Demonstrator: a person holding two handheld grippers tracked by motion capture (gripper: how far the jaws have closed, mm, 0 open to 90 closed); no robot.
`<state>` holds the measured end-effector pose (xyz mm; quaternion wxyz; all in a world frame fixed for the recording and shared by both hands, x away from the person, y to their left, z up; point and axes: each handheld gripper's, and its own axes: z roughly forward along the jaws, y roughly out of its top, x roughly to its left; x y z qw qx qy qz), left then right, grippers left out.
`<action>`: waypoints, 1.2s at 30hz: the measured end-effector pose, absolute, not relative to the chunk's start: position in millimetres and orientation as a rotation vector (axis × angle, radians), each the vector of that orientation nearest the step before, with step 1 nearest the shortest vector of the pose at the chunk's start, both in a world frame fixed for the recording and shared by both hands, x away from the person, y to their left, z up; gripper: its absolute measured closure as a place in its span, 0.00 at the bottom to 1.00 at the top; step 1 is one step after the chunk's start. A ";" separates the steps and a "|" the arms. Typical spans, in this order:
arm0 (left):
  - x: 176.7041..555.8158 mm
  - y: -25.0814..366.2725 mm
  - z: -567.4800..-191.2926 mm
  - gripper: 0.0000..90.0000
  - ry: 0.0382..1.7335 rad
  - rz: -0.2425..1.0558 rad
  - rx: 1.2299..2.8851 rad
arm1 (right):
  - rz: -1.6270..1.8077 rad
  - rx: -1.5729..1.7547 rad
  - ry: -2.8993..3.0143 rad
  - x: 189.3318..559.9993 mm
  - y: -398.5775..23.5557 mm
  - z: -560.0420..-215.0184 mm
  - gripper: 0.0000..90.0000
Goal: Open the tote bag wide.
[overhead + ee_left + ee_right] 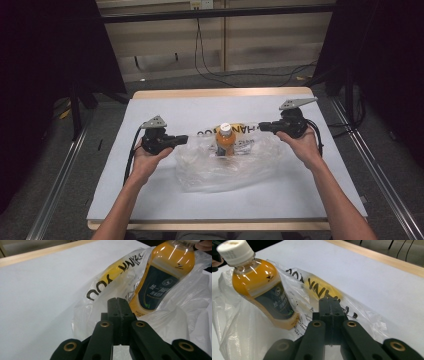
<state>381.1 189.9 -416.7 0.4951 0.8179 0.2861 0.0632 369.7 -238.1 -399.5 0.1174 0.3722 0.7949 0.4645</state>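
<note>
Left gripper (181,139) and right gripper (263,126) each had jaws pressed together, apparently pinching opposite edges of the crinkled clear plastic bag with black lettering and a yellow patch (220,167), one at each side on the white-covered table (165,107). Orange juice bottle with white cap and dark label (225,141) stood upright between the two claws, just ahead of each. Bottle looked to sit within the bag's spread mouth; judged bagging nearly done, with closing or lifting left.
</note>
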 end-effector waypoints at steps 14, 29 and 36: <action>343.6 200.6 -401.5 1.00 0.636 0.204 1.946 | 1.400 1.091 2.199 324.7 -251.0 -391.7 1.00; 310.8 220.8 -401.8 0.84 0.622 0.263 1.894 | 1.456 1.087 2.115 275.3 -268.2 -396.8 0.75; 298.3 225.6 -405.1 0.42 0.681 0.340 1.866 | 1.452 1.101 2.039 257.9 -271.9 -397.1 0.32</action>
